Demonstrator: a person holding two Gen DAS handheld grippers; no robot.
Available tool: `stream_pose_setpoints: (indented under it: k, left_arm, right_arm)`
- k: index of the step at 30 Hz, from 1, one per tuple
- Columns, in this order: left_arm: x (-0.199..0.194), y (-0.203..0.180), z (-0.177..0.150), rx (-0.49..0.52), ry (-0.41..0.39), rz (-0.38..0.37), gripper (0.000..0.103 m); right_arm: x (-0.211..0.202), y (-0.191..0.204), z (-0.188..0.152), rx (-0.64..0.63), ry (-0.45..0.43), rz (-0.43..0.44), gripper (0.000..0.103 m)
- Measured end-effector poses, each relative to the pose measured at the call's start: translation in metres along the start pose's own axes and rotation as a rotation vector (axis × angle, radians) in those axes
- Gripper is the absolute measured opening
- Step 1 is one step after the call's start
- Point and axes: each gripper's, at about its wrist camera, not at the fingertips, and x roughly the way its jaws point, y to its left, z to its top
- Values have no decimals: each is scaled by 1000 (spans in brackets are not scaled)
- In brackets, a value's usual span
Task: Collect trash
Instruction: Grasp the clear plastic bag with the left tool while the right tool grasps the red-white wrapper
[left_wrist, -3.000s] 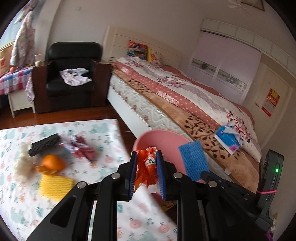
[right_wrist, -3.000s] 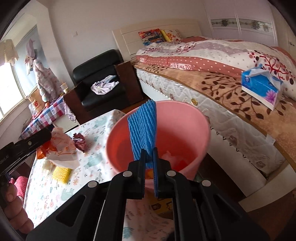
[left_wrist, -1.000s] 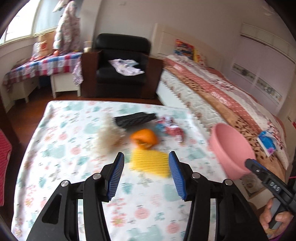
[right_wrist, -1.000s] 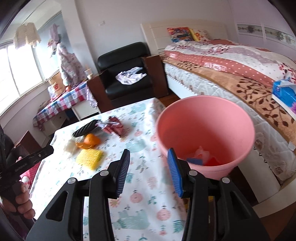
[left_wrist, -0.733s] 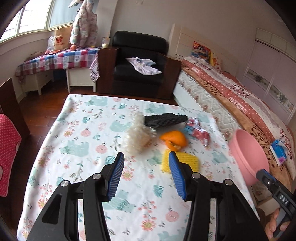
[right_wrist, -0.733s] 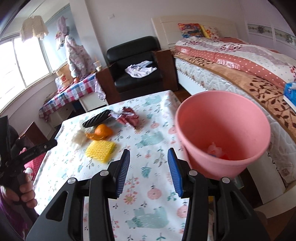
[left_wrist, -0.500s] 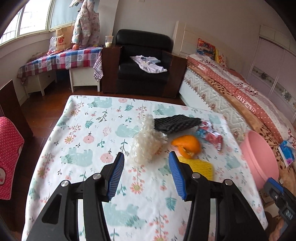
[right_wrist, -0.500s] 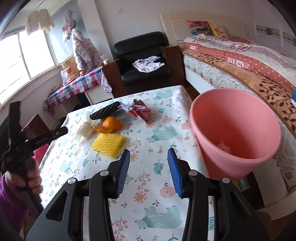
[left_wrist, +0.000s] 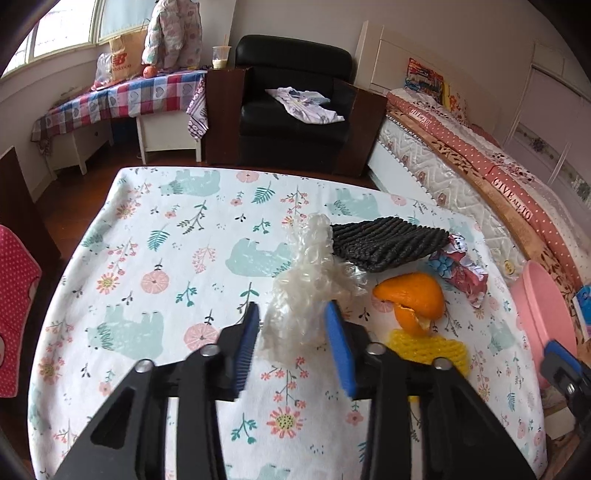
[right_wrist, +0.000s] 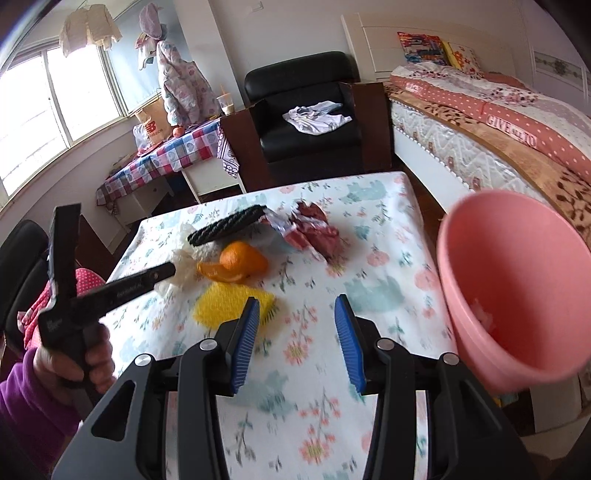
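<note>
Left wrist view: the left gripper (left_wrist: 291, 328) is spread wide with the crumpled clear plastic wrap (left_wrist: 308, 284) sitting right between its blue pads, nothing pinched yet. The wrap's long axis runs away from the camera, in line with the fingers, its narrow end pointing to the far edge of the floral tablecloth (left_wrist: 147, 229). Just right lie the black foam net (left_wrist: 388, 243), orange peel (left_wrist: 413, 295) and yellow foam net (left_wrist: 432, 349).

Right wrist view: the right gripper (right_wrist: 297, 325) is spread too, empty, hovering above the cloth with the yellow foam net (right_wrist: 229, 302) just left of its left pad. The pink bin (right_wrist: 517, 291) stands at the right, beyond the table edge. The left gripper is clearly nearer the wrap; a squeeze looks next.
</note>
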Motion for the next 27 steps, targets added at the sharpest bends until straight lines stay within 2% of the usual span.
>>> stream_pose_setpoints:
  k: [5,12,18,20,21,27]
  left_arm:
    - [-5,2,-1,20,-17,-13,23]
    - [-27,15,-7,-6,-41,-47,23]
    - [-44,28,-11,-36,-53,-62,23]
    - [-49,30,-12,-40,-59,-69,23]
    - [-50,31,-12,-42,-60,-70,23]
    - [-56,33,-17,-58,-60,-78,23]
  right_arm:
    - [25,7,19,-33,-2,-17,43]
    - [63,8,36,-55,29,-63,43]
    - [86,9,43,-110,39,-142,43]
    - [93,7,45,-114,59,-150,46]
    - [97,5,46,-113,71,-152,50]
    - [103,-5,46,-59,87,-112,49]
